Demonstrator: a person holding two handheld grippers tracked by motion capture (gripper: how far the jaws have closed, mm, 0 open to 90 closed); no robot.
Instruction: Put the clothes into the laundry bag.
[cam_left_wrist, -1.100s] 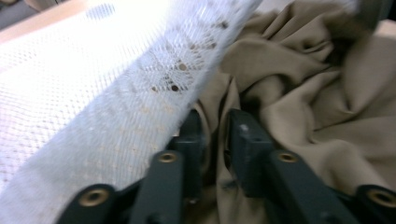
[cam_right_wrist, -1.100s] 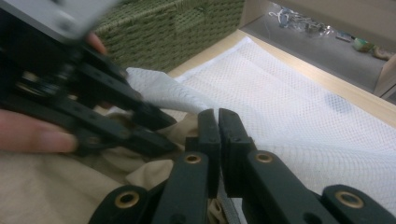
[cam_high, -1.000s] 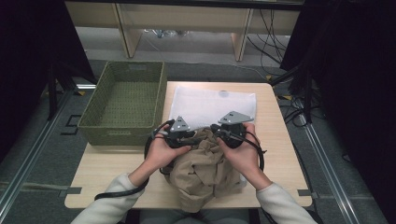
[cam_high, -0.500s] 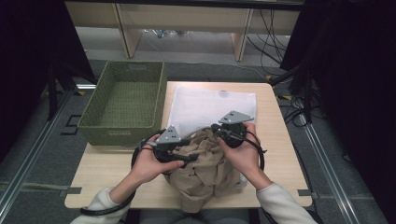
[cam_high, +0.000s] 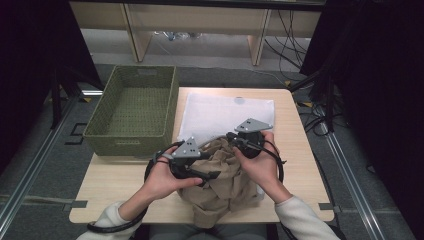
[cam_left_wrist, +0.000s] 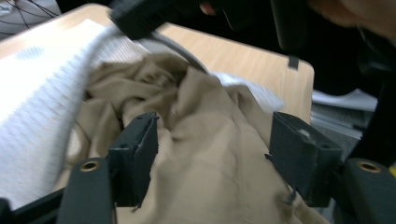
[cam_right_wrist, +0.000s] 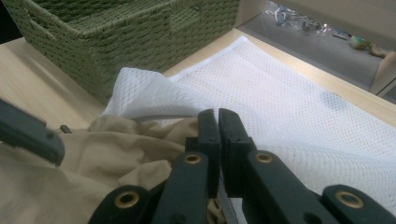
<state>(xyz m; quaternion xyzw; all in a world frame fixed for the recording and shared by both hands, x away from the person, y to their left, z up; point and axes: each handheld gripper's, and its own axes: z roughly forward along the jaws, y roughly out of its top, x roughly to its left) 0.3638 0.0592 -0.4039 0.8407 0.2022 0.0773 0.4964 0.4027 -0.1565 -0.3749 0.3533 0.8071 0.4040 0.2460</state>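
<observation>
A crumpled tan garment (cam_high: 225, 185) lies at the table's near edge, partly tucked into the mouth of a white mesh bag (cam_high: 220, 112) spread behind it. My left gripper (cam_high: 207, 165) hovers over the garment's left side. Its jaws have just been opening, and in the left gripper view (cam_left_wrist: 215, 140) they stand wide apart with tan cloth (cam_left_wrist: 210, 177) beneath them, not pinched. My right gripper (cam_high: 232, 139) is shut on the bag's raised edge, at the garment's far side. In the right gripper view its jaws (cam_right_wrist: 218, 116) are pressed together above the tan cloth (cam_right_wrist: 93, 154) and the mesh (cam_right_wrist: 280, 107).
A green woven basket (cam_high: 132, 107) stands at the table's far left, close to the bag; its wall (cam_right_wrist: 116, 37) fills the upper left of the right gripper view. Bare wooden tabletop (cam_high: 115, 190) lies left of the garment. Cables trail from both grippers.
My left gripper has let go of the cloth, opened, and drawn back toward the person and slightly left, away from the right gripper. The right gripper has kept still, shut.
</observation>
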